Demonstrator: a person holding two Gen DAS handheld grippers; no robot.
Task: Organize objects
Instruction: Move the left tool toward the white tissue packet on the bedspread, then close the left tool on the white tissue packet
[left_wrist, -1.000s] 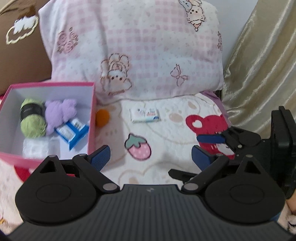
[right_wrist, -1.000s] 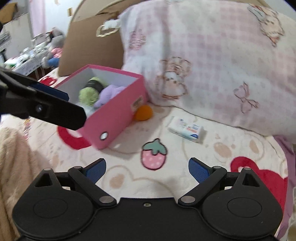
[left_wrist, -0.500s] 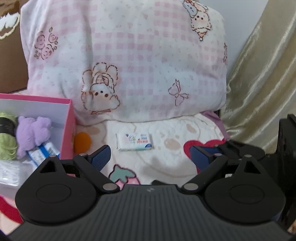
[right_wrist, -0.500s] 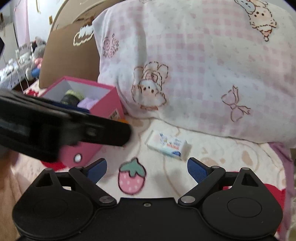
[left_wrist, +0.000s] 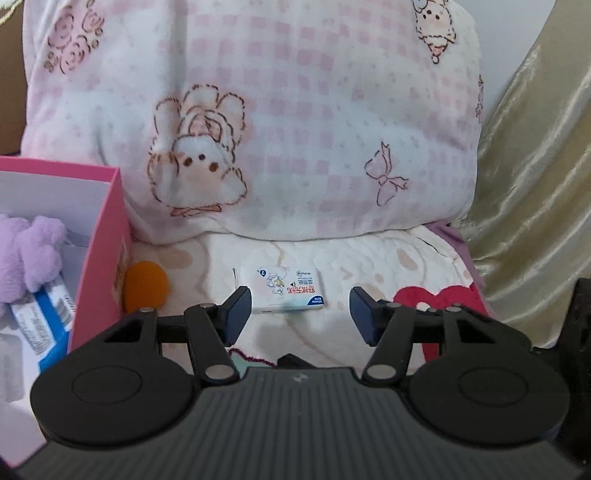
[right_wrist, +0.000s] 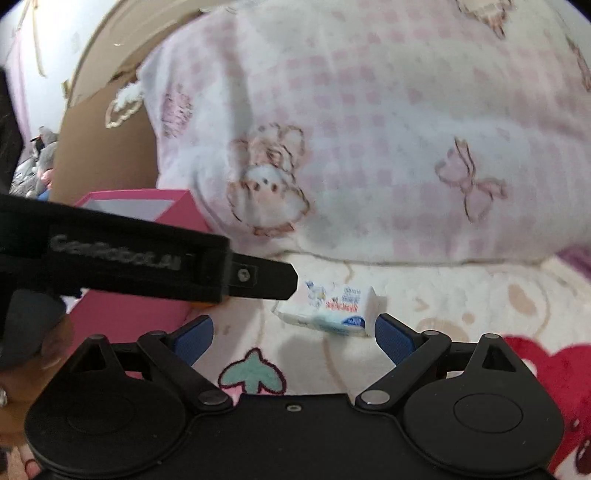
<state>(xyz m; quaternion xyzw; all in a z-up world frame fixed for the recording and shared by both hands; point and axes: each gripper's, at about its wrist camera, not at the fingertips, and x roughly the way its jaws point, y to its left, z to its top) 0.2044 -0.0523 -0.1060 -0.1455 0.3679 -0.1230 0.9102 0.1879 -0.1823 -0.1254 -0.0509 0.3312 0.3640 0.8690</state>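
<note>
The left black plastic gripper (left_wrist: 300, 308) is showing two round black discs, ribbed dark grey casing, silver pins on its thin arms, and dark blue ribbed pads (left_wrist: 236, 312). From the right wrist camera, its long black side is showing grey letters and a small screw. The right black plastic gripper (right_wrist: 293, 338) is looking the same, with brighter blue pads (right_wrist: 393, 339).
</note>
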